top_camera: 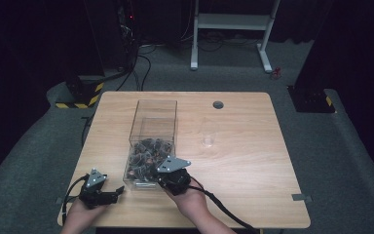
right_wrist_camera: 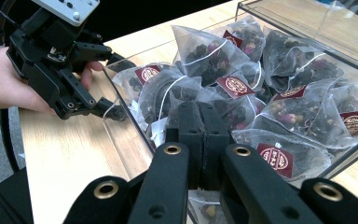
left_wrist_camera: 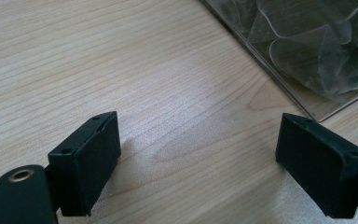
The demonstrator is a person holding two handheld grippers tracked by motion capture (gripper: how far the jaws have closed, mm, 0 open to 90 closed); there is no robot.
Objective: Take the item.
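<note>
**Right gripper closed in the tea bag box, left gripper open beside it**

Right gripper (top_camera: 161,174) sits over the near end of the clear plastic box (top_camera: 154,113), tips down among the tea bags (right_wrist_camera: 256,88). In the right gripper view its jaws are pressed flat together. Can't tell if a string or a corner of a bag is pinched between them, nothing visibly sticks out. Bags are pyramid sachets with dark loose tea, white strings and dark red tags. They're heaped at the near end of the box.

Left gripper (top_camera: 119,191) rests on the wooden table (top_camera: 243,146), just left of the box's near corner. Jaws stand wide apart, bare tabletop between them, touching nothing.

A small clear cup (top_camera: 207,141) stands on the table right of the box, well apart from both grippers.
</note>
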